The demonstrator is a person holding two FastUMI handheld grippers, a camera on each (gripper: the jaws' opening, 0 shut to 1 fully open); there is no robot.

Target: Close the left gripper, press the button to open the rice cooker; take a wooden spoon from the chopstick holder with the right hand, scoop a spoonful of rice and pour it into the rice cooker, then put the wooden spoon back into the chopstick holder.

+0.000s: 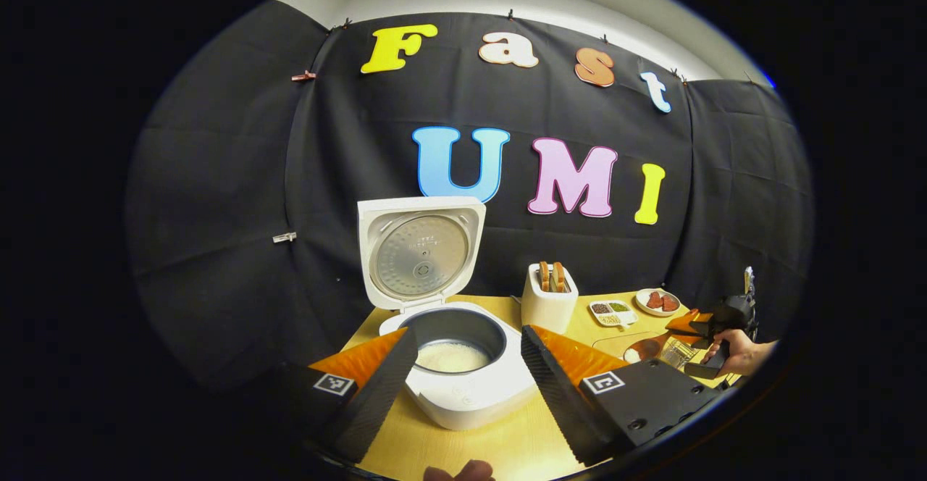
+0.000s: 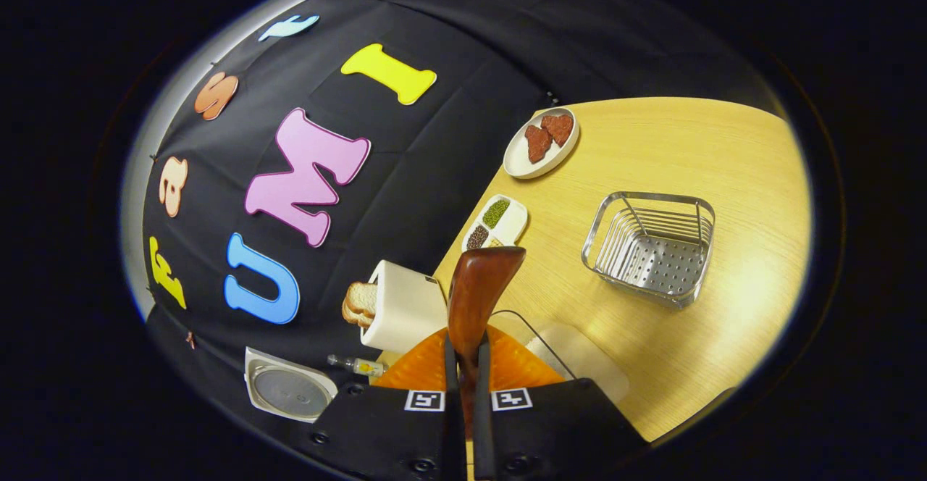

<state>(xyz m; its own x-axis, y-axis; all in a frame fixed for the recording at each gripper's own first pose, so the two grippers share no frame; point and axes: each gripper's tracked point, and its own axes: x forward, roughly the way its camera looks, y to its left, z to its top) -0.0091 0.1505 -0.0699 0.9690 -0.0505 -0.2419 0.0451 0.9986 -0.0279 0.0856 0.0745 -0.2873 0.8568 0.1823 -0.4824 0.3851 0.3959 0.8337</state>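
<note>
Right claw (image 2: pixel 464 365) (clamping wooden spoon (image 2: pixel 478 293)) over pale wooden table (image 2: pixel 724 169).

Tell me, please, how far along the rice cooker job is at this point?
Done: the rice cooker stands with its lid up, and rice lies in its pot. In hand: the right tongs are shut on the wooden spoon, while the left tongs sit open by the cooker. Left: returning the spoon to the metal holder; whether the pour has happened, I cannot tell.
</note>
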